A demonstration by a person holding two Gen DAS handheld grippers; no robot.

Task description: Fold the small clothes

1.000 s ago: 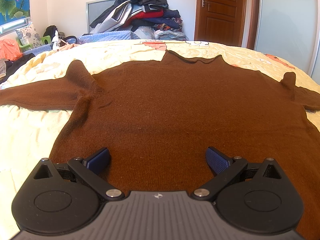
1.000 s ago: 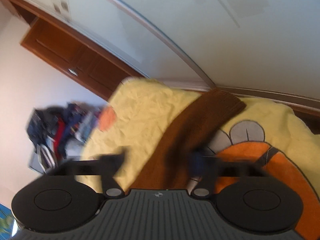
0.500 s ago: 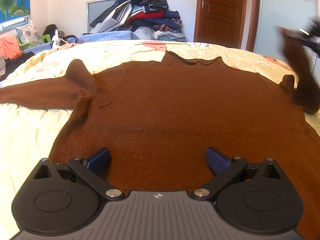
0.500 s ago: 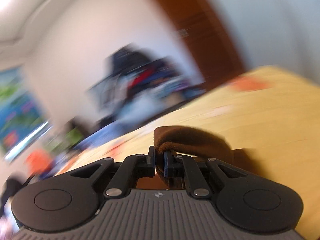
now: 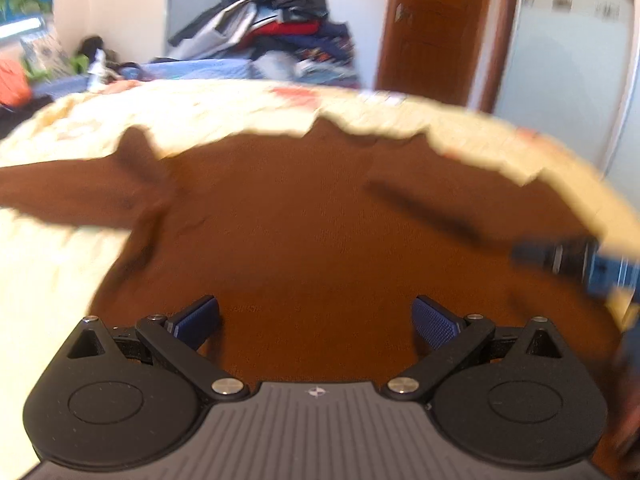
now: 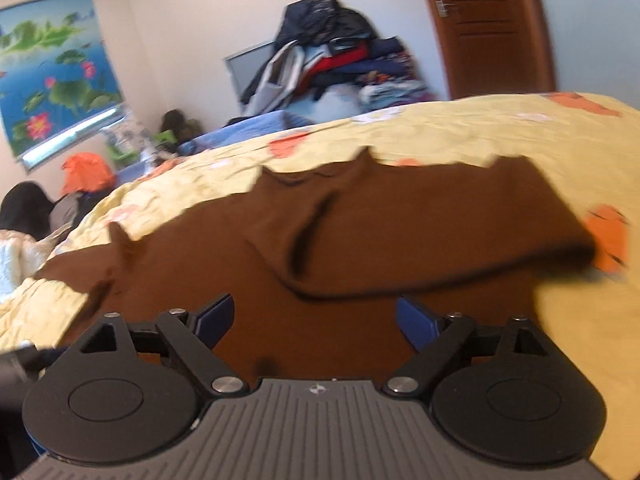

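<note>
A brown knit sweater lies flat on a yellow bedspread. Its right sleeve is folded across the chest; its left sleeve still stretches out to the side. My left gripper is open and empty, low over the sweater's hem. My right gripper is open and empty, just above the sweater below the folded sleeve. It also shows blurred at the right edge of the left wrist view.
A tall pile of clothes stands against the far wall beside a wooden door. More clothes and an orange item lie off the bed's left side. A lotus picture hangs on the wall.
My right gripper carried the right sleeve across the sweater's chest, let it go and opened. My left gripper stayed open over the hem, shifting slightly.
</note>
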